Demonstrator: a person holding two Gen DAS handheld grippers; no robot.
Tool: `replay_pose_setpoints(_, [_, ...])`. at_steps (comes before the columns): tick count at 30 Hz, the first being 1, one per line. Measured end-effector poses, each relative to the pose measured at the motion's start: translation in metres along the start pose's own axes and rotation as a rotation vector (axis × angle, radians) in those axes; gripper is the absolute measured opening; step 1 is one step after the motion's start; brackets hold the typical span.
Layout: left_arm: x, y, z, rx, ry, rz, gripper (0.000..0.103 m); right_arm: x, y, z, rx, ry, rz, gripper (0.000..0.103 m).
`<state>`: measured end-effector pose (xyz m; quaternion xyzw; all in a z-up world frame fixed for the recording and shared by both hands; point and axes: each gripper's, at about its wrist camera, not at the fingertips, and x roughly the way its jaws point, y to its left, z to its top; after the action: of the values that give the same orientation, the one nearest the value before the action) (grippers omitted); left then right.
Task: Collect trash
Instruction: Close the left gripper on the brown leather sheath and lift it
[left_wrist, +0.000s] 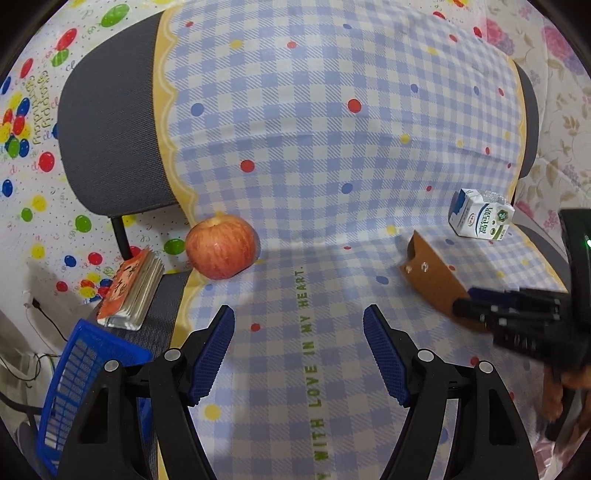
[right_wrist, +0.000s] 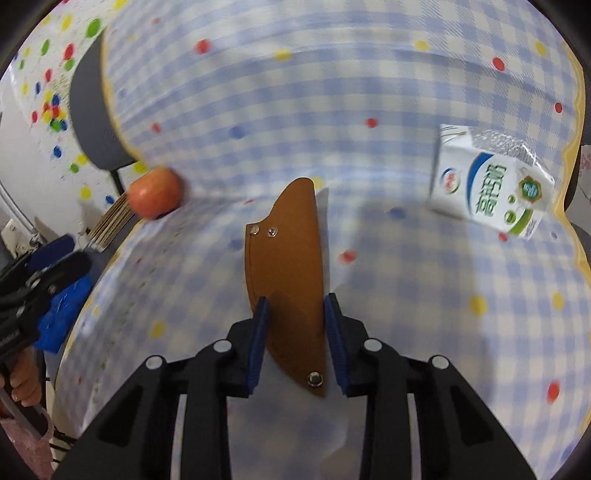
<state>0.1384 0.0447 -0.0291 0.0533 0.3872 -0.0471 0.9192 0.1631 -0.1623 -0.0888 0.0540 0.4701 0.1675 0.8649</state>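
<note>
Left wrist view: the left gripper (left_wrist: 299, 354) hangs with its blue pads wide apart and nothing between them, over a blue-and-white checked cloth (left_wrist: 314, 147) dotted red, blue and yellow. An apple (left_wrist: 221, 246) sits at ten o'clock from the gripper, at the cloth's scalloped yellow edge. Past that edge, at nine o'clock, a thick book (left_wrist: 133, 293) lies on a grey seat, and a blue basket (left_wrist: 85, 380) stands at lower left. At two o'clock a white milk carton (left_wrist: 480, 217) lies on its side near the cloth's right border. Between it and the frame's right edge lies a brown sheath (left_wrist: 432, 280), with the right gripper (left_wrist: 469, 308) over its near end.

Right wrist view: the right gripper (right_wrist: 294, 332) has its pads standing close on either side of the sheath (right_wrist: 286, 266), which runs up to twelve o'clock; whether they press on it cannot be told. The carton (right_wrist: 487, 181) lies at two o'clock, well apart. The apple (right_wrist: 157, 197) is at ten o'clock, the left gripper (right_wrist: 48, 273) at nine. This view is blurred.
</note>
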Motion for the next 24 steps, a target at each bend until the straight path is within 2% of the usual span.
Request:
replay_pose_setpoints(1, [-0.004, 0.0, -0.002, -0.002, -0.003, -0.001, 0.073, -0.003, 0.007, -0.005, 0.026, 0.002, -0.009, 0.029])
replay_pose_setpoints(6, [-0.014, -0.001, -0.008, -0.003, -0.004, -0.004, 0.073, -0.02, 0.031, -0.021, 0.063, 0.005, 0.12, 0.032])
replay_pose_setpoints(8, [-0.016, -0.006, -0.01, 0.005, -0.002, -0.014, 0.073, -0.033, 0.028, -0.022, 0.067, -0.016, 0.136, 0.032])
replay_pose_setpoints(14, [-0.009, -0.042, -0.016, 0.064, 0.013, -0.08, 0.073, -0.072, 0.005, -0.022, 0.06, -0.143, -0.053, 0.032])
replay_pose_setpoints(20, [0.016, -0.077, -0.009, 0.068, 0.054, -0.164, 0.073, -0.091, -0.039, -0.028, 0.117, -0.186, -0.129, 0.033])
replay_pose_setpoints(22, [0.027, -0.085, -0.006, 0.055, 0.072, -0.18, 0.073, -0.096, -0.051, -0.029, 0.133, -0.199, -0.147, 0.042])
replay_pose_setpoints(23, [0.031, -0.087, -0.005, 0.052, 0.078, -0.185, 0.073, -0.099, -0.056, -0.03, 0.139, -0.206, -0.157, 0.05])
replay_pose_setpoints(24, [0.037, -0.09, -0.004, 0.047, 0.086, -0.189, 0.073, -0.1, -0.061, -0.03, 0.143, -0.215, -0.17, 0.052])
